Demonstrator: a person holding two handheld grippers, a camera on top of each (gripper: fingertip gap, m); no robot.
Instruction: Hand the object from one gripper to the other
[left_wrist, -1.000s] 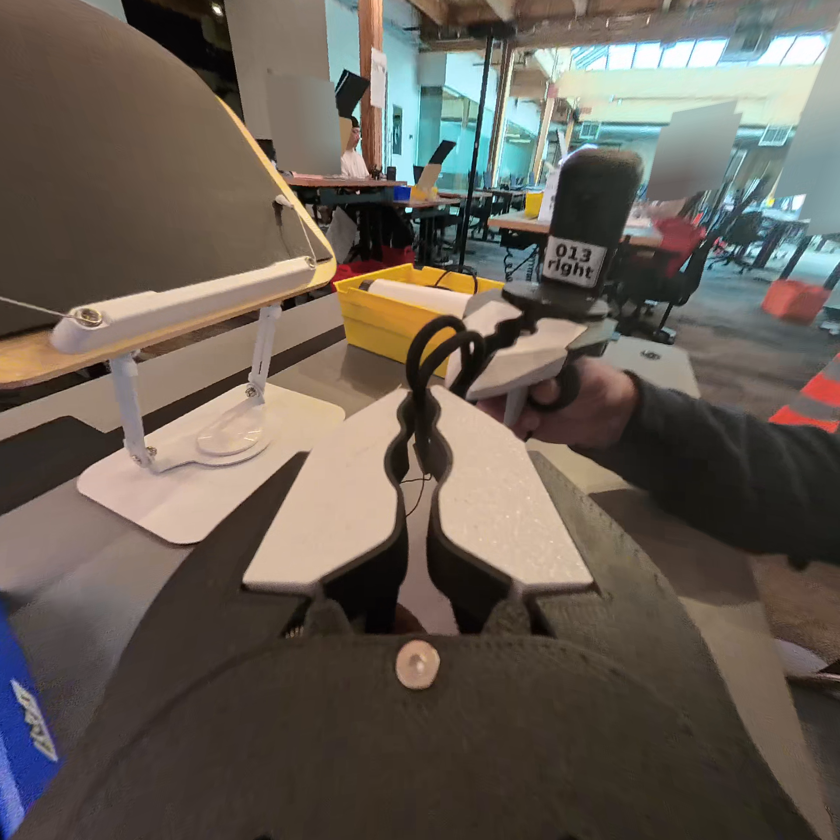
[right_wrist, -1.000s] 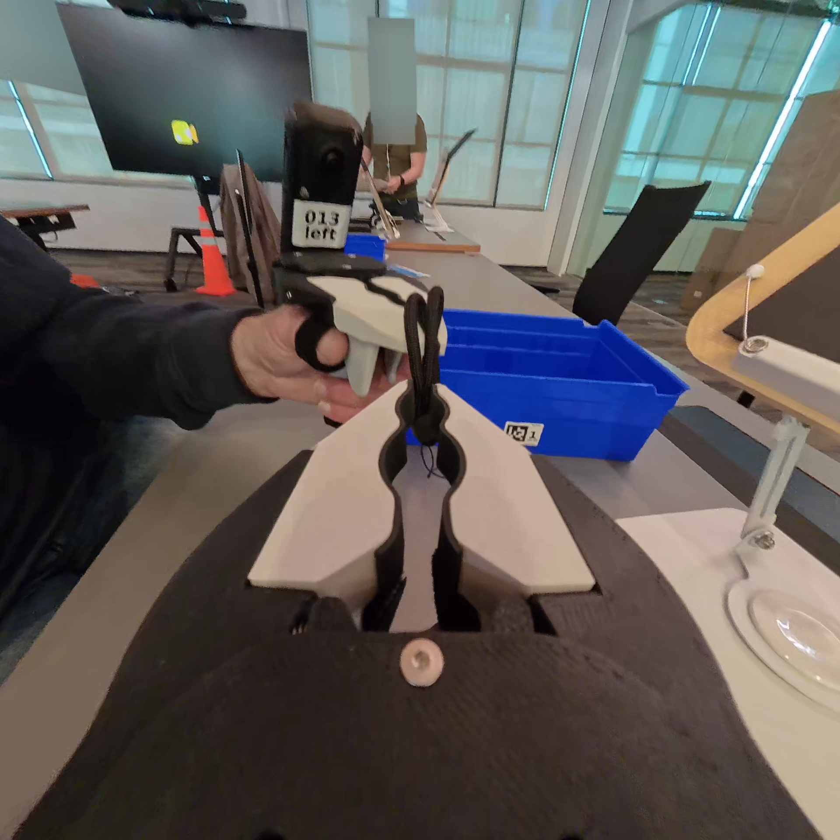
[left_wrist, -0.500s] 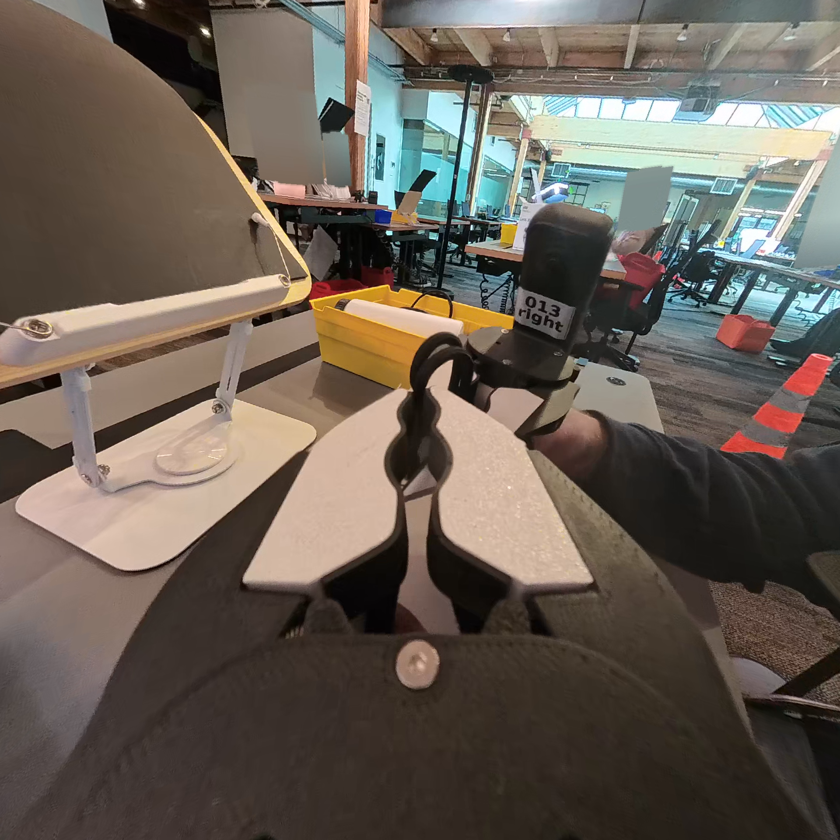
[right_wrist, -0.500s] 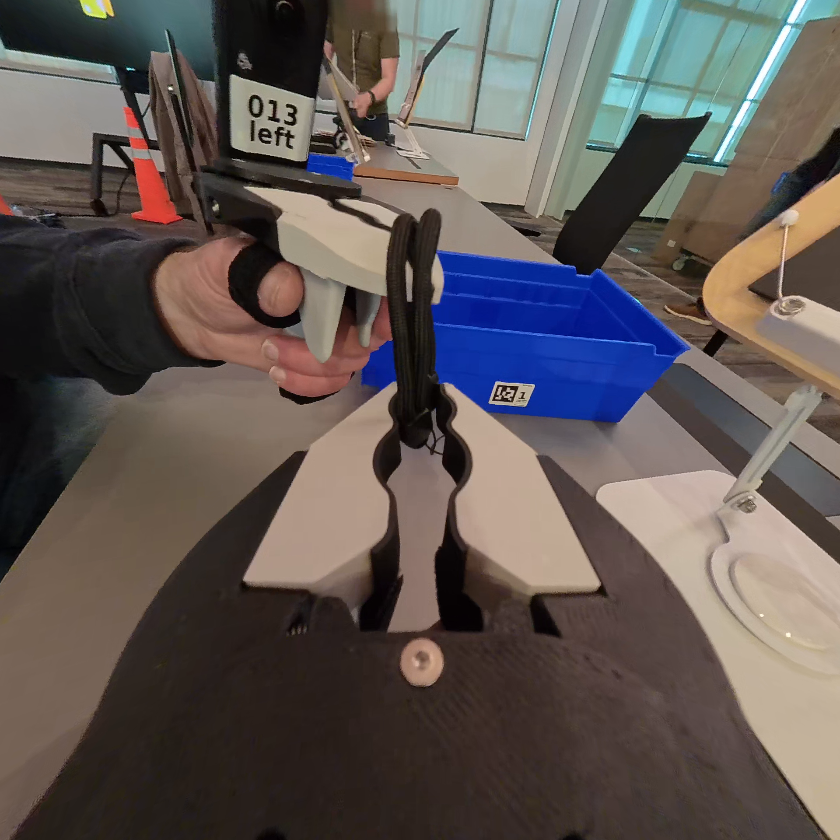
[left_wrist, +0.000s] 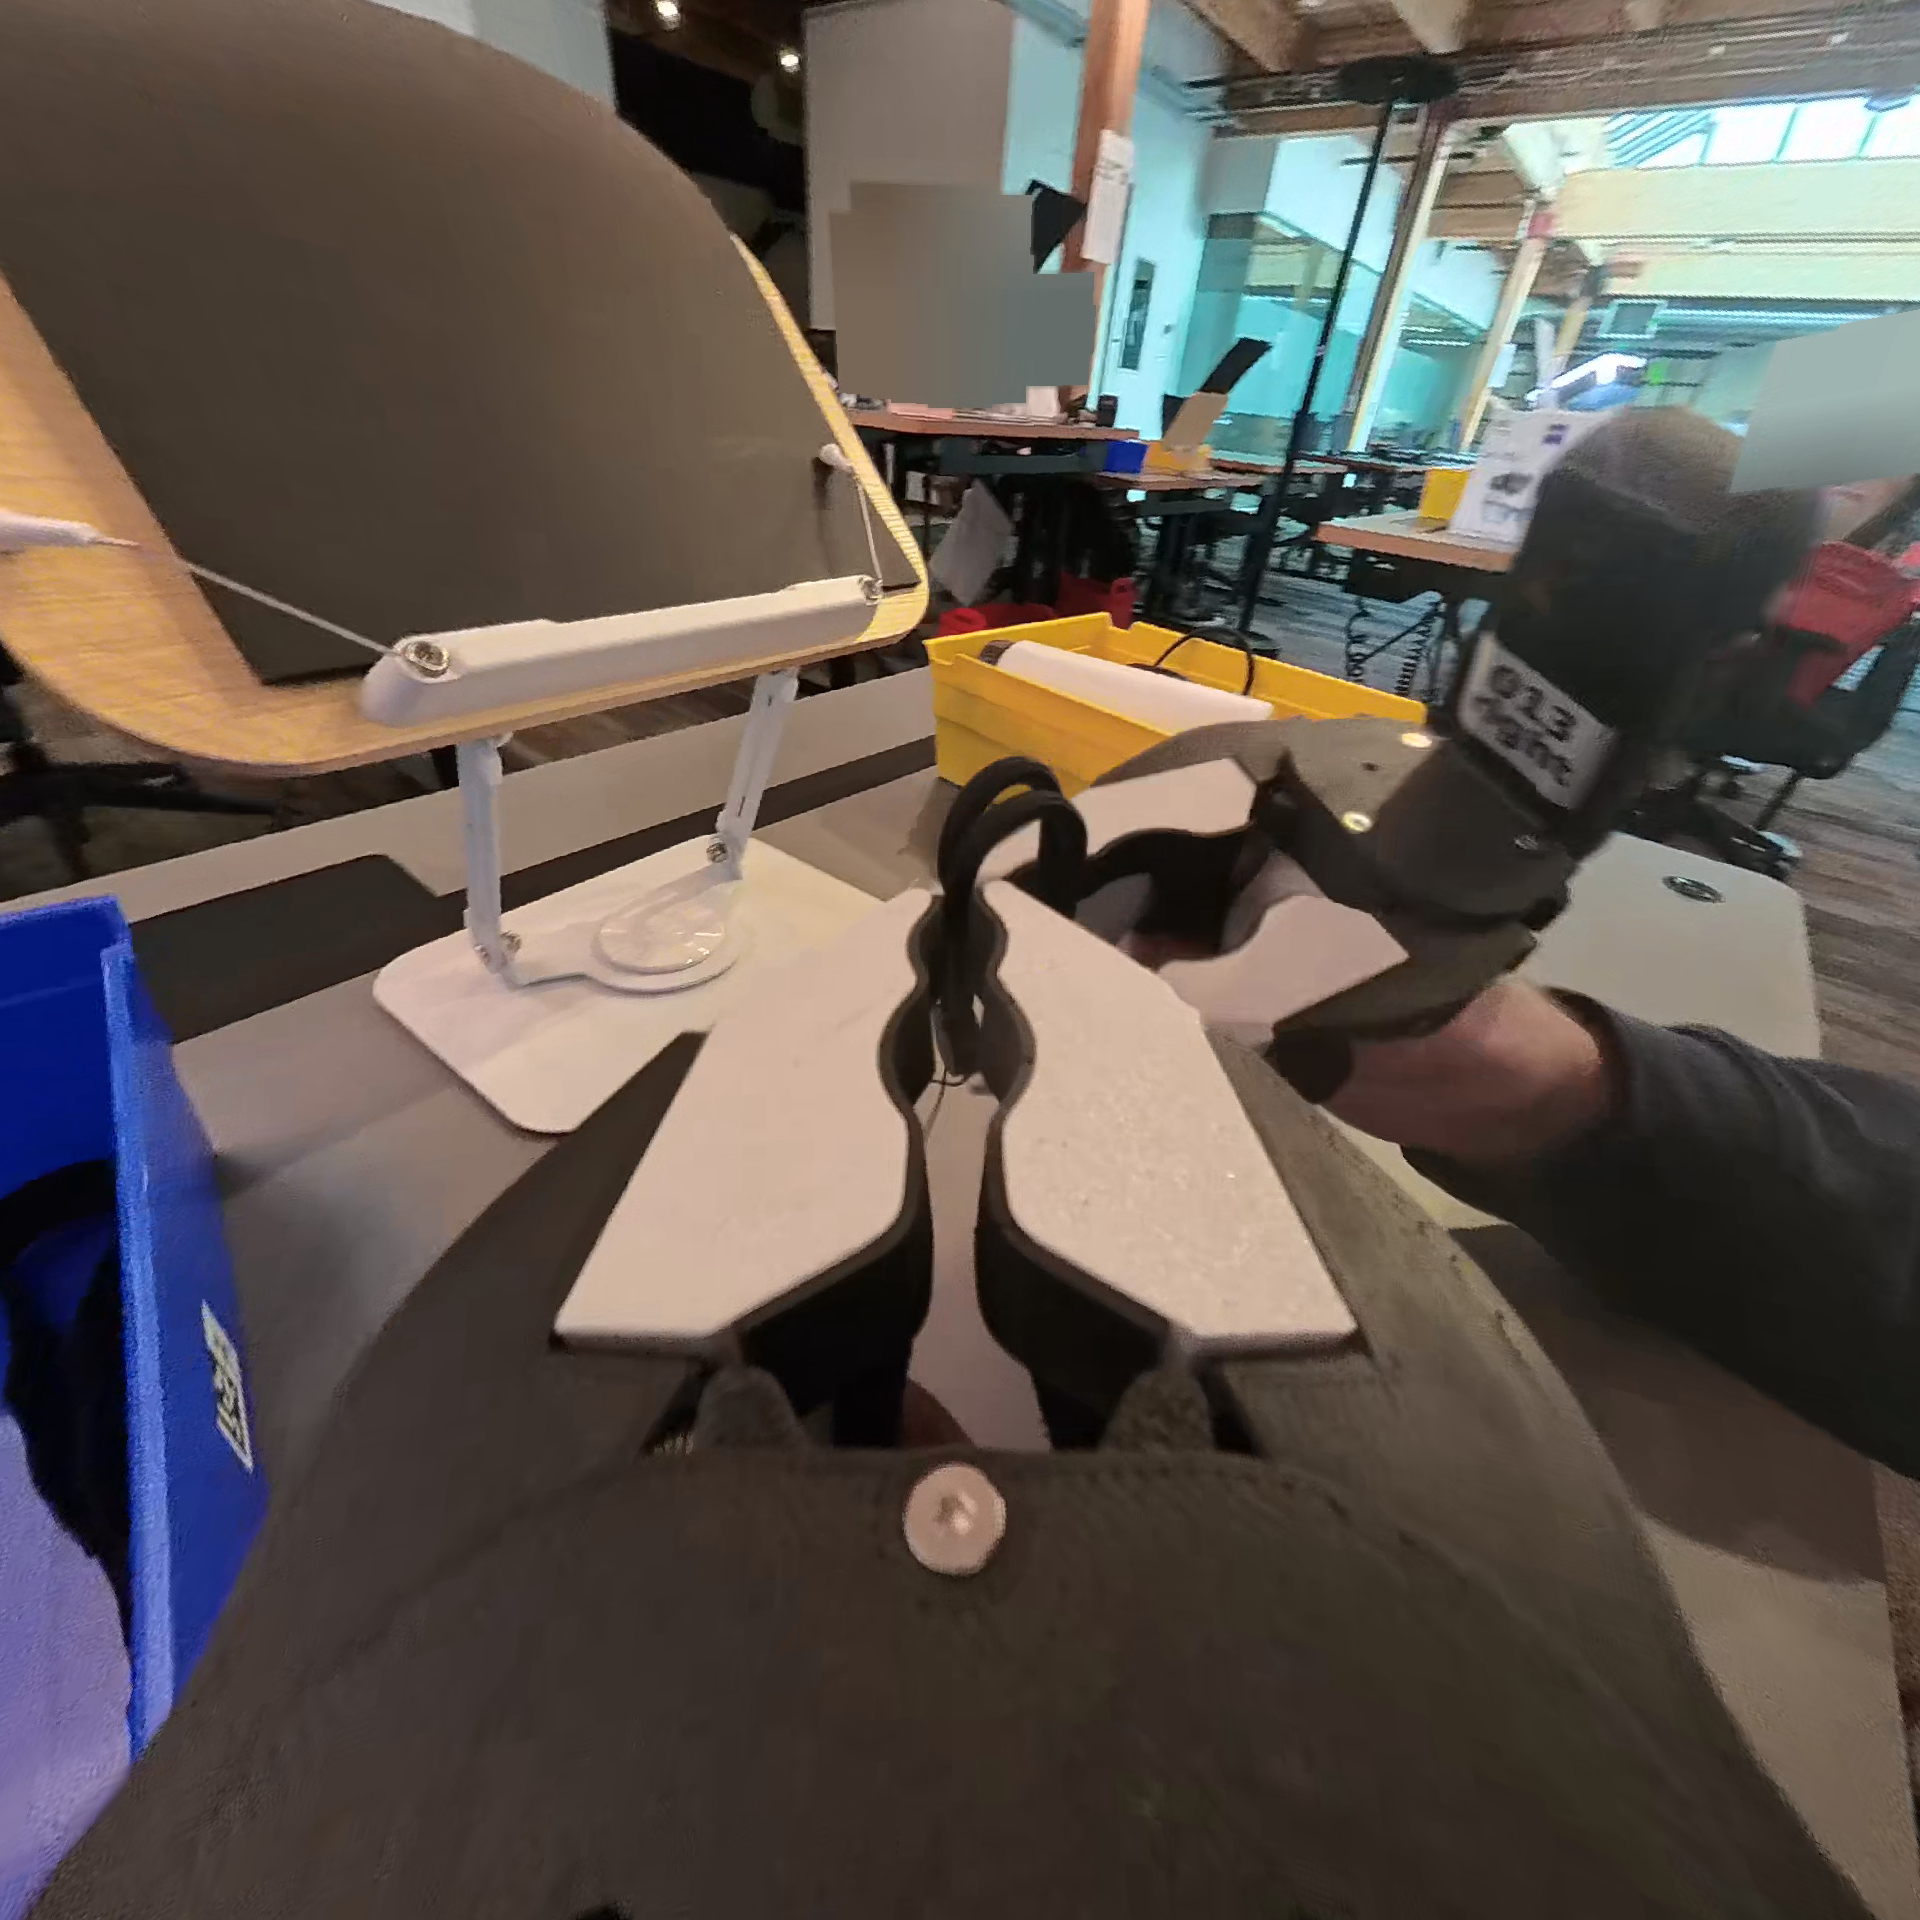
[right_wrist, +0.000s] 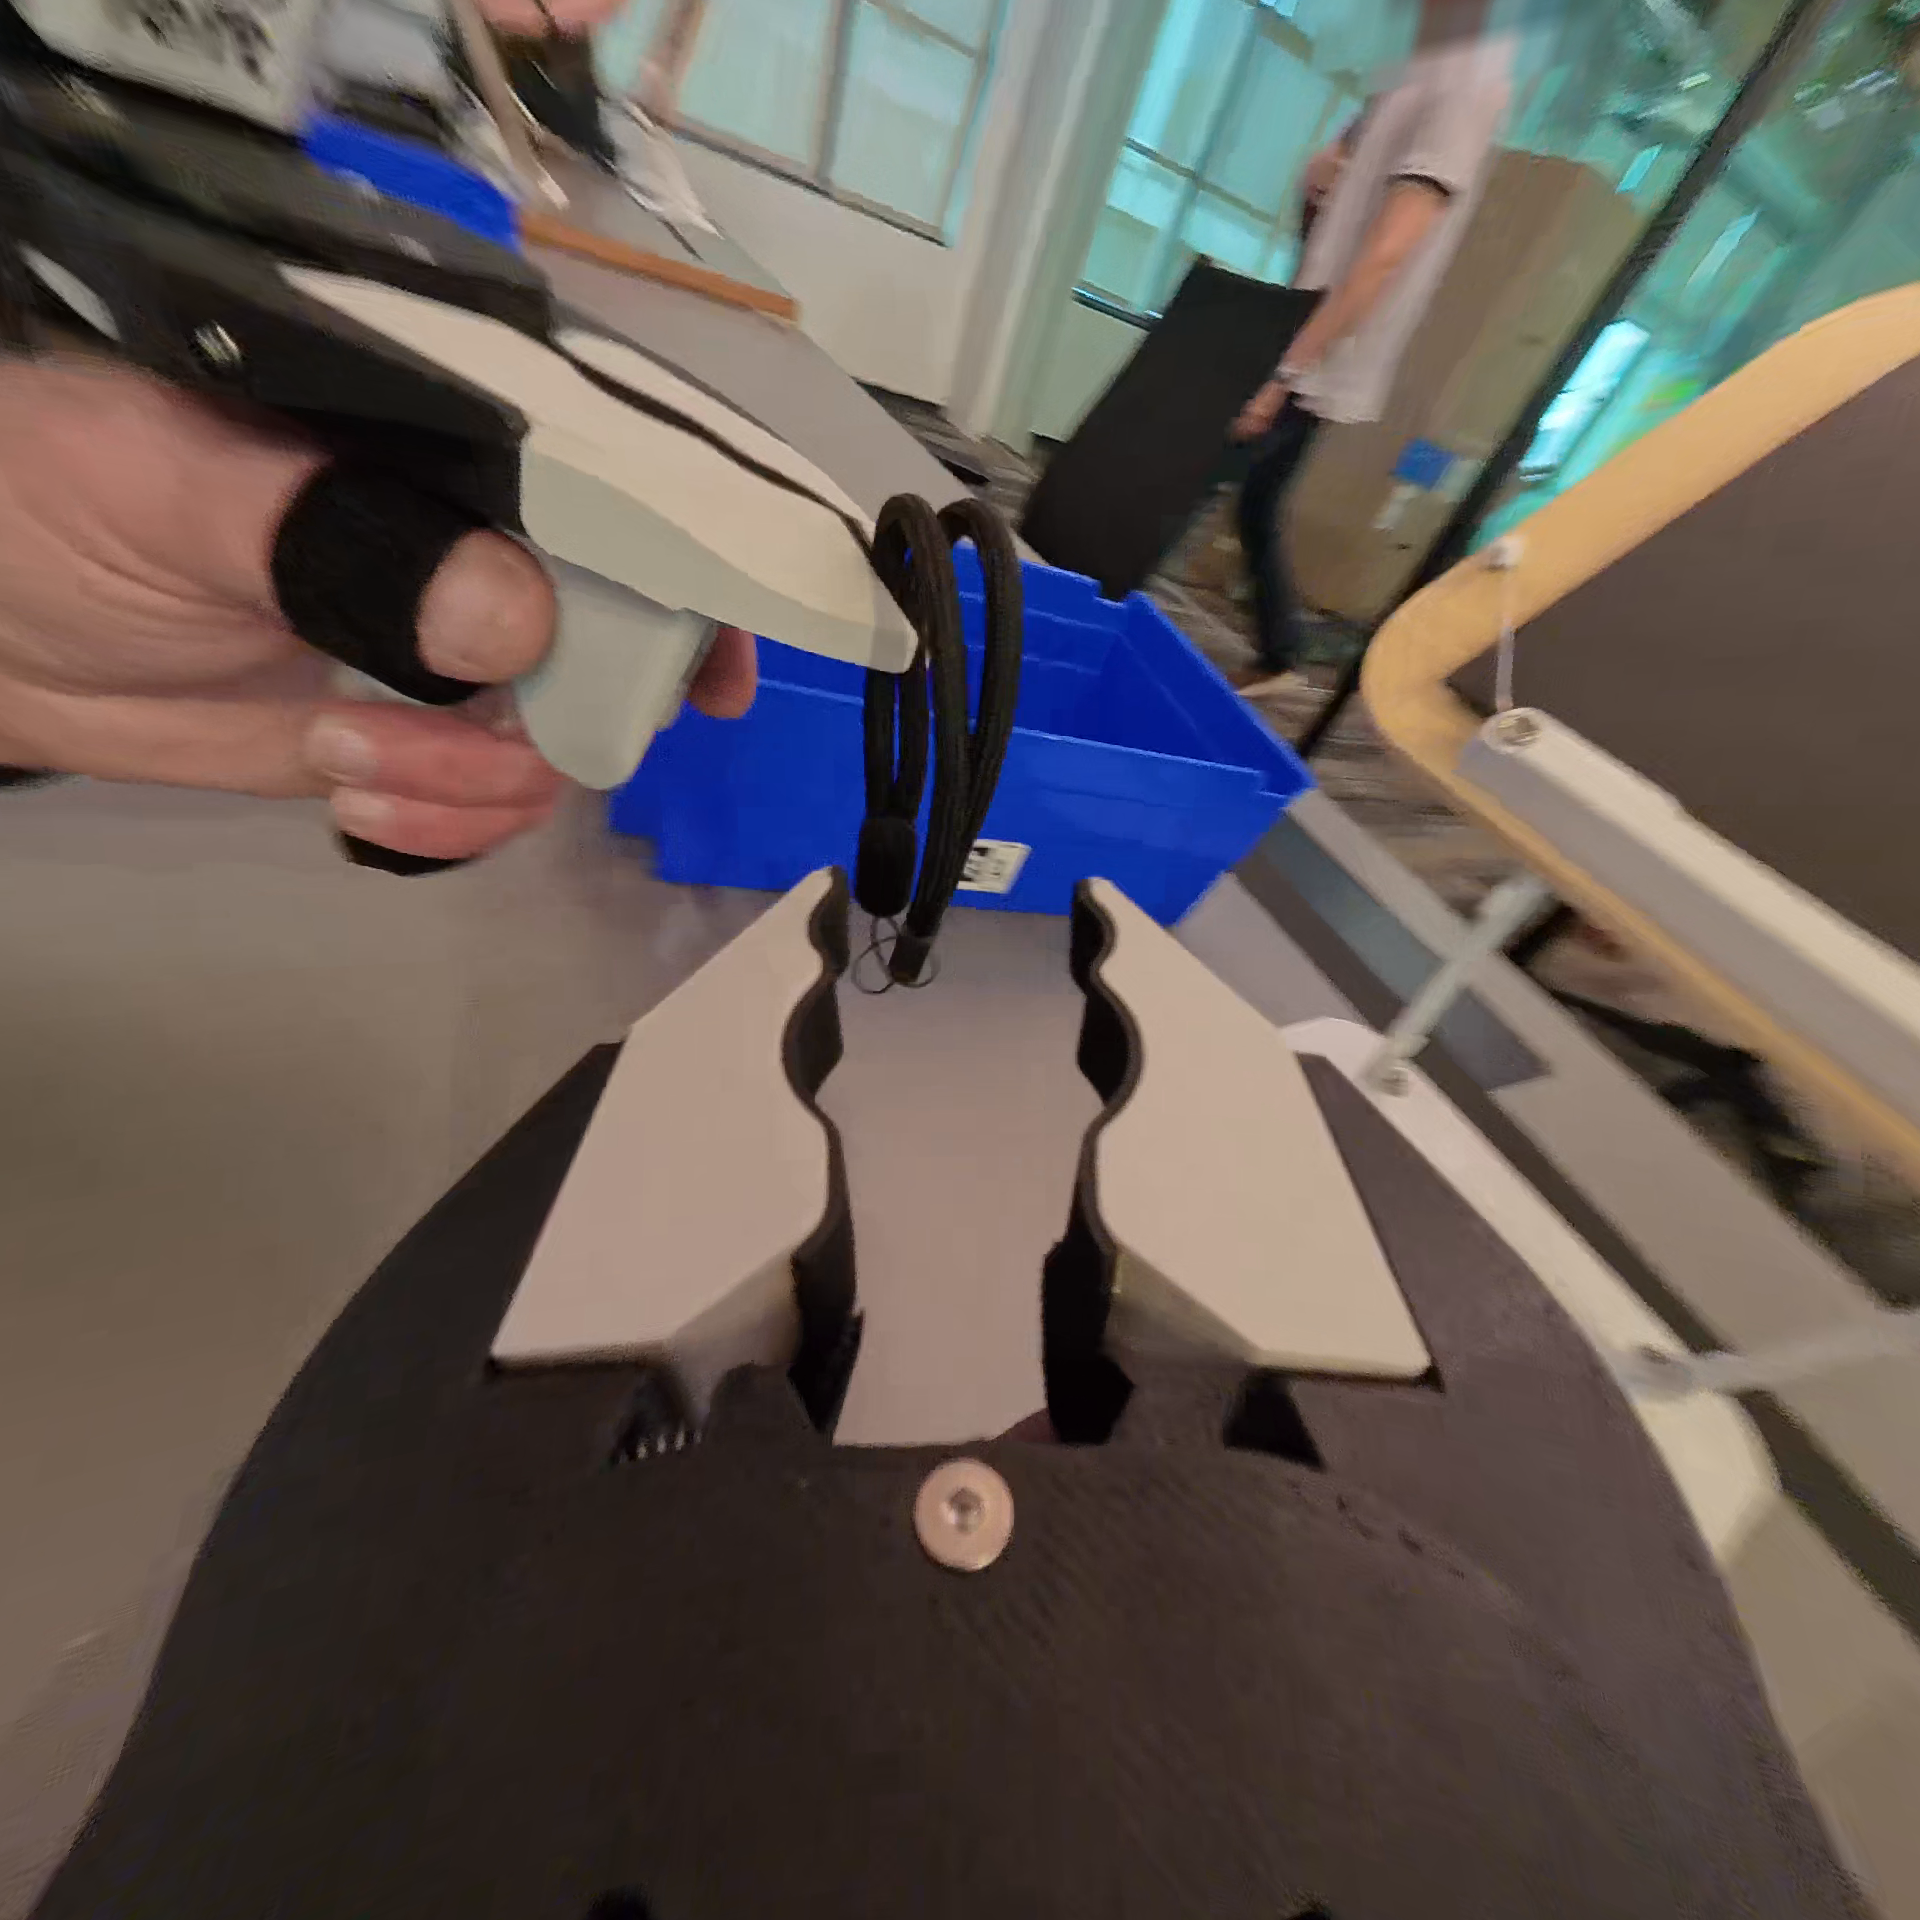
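Observation:
The object is a black looped cord (left_wrist: 1000, 821). My left gripper (left_wrist: 958, 940) is shut on its lower part, and the loop sticks up past the fingertips. In the right wrist view the cord (right_wrist: 940, 717) hangs from the shut tips of the left gripper (right_wrist: 883, 597), held by a hand at the upper left. My right gripper (right_wrist: 956, 904) is open, its fingers on either side just below the cord's lower end and not touching it. In the left wrist view the right gripper (left_wrist: 1101, 899) stands open just right of the cord.
A blue bin (right_wrist: 1081, 800) stands on the grey table behind the cord; it also shows at the left edge (left_wrist: 135, 1195). A yellow bin (left_wrist: 1039, 717) is farther back. A white stand (left_wrist: 582, 977) carrying a tilted wooden board is to one side. People are in the background.
My right gripper has opened and let go of the cord, then drawn back a little. My left gripper stays shut on the cord and now holds it alone.

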